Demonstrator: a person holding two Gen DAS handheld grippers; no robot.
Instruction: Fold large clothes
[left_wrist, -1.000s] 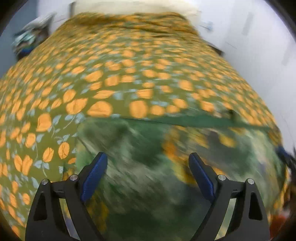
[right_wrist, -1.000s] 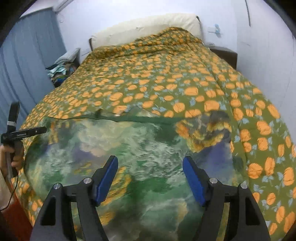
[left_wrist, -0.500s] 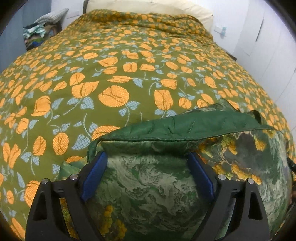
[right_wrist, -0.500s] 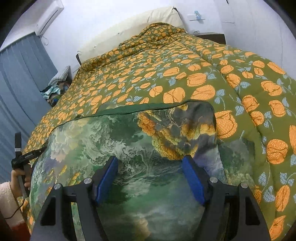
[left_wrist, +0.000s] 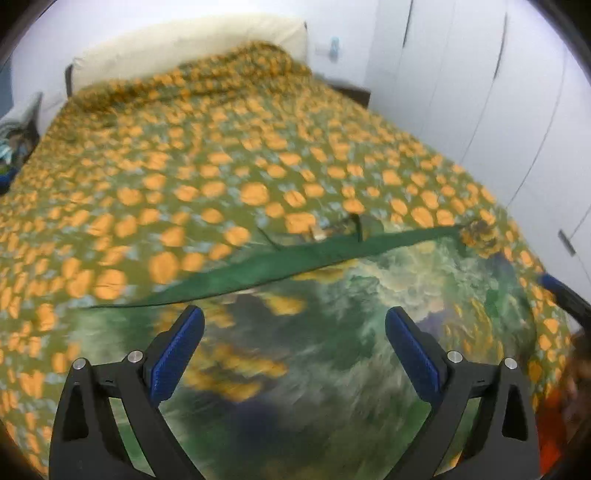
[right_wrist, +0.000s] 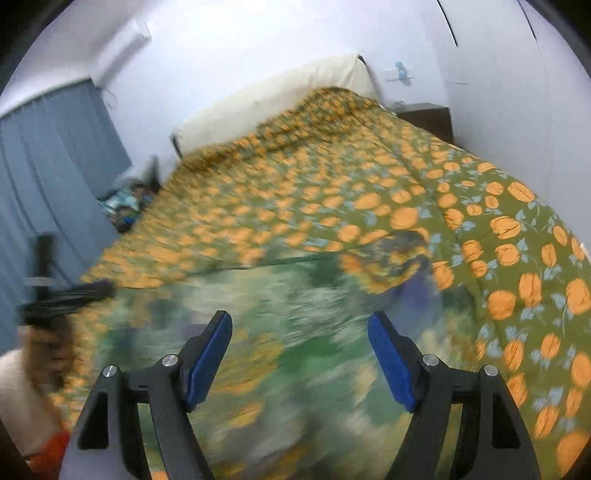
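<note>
a large green garment (left_wrist: 332, 350), printed with a marbled green, yellow and dark pattern, lies spread across the near end of the bed in front of you, its plain green hem (left_wrist: 280, 266) running as a slanted band across the far edge of the cloth. in the right wrist view the same garment (right_wrist: 295, 314) fills the foreground, much of it blurred. your left gripper (left_wrist: 293, 343) hangs above the cloth with its blue-padded fingers (left_wrist: 177, 350) spread wide and still parting; the fabric shows between them but neither pad presses on it. your right gripper (right_wrist: 299, 354) is likewise released over the garment, its jaws opening, nothing pinched between the pads. at the left edge of the right wrist view your left hand (right_wrist: 48, 347) grips the other tool, a pale sleeve (right_wrist: 22, 402) below it. under the garment lies an olive bedspread (left_wrist: 221, 177) covered in orange flowers, reaching up to a cream pillow (left_wrist: 184, 48) at the head. white wardrobe doors (left_wrist: 480, 92) stand along the right side of the bed, a blue-grey curtain (right_wrist: 51, 177) hangs on the left, and a heap of clothes (right_wrist: 125, 206) sits near the bed's far left corner.
</note>
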